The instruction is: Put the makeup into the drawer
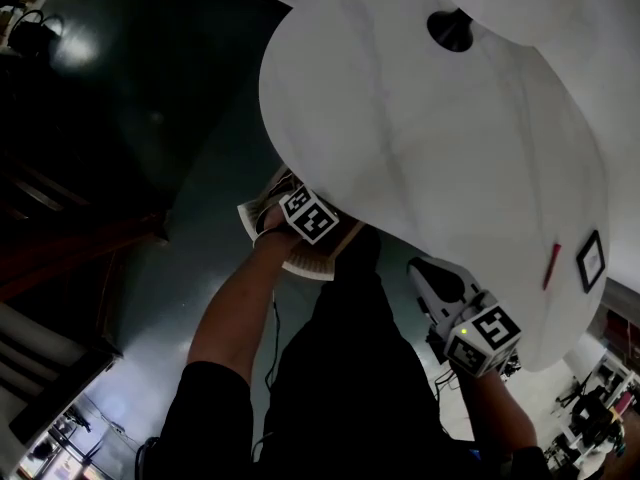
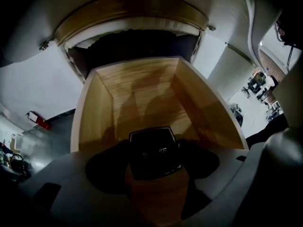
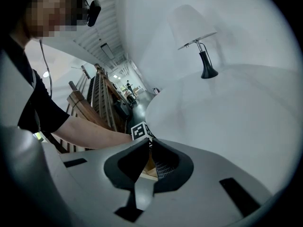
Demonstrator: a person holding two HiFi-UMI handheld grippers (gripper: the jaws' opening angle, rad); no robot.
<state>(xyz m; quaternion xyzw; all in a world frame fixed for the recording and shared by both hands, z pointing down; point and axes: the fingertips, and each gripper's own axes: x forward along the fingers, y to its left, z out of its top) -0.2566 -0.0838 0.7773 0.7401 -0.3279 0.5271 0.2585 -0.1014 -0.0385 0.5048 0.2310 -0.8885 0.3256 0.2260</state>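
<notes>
A black square makeup compact sits between the jaws of my left gripper, which is shut on it. It hangs just above the open wooden drawer, at the drawer's near end. In the head view the left gripper is over that drawer, which sticks out from under the white round table. My right gripper hangs beside the table edge, right of the drawer. In its own view the right gripper has its jaws together with nothing between them.
A white-shaded lamp stands on the table, its black base near the far side. A thin red item and a small black-framed square lie on the table's right. Dark floor surrounds the table, with wooden furniture behind the person.
</notes>
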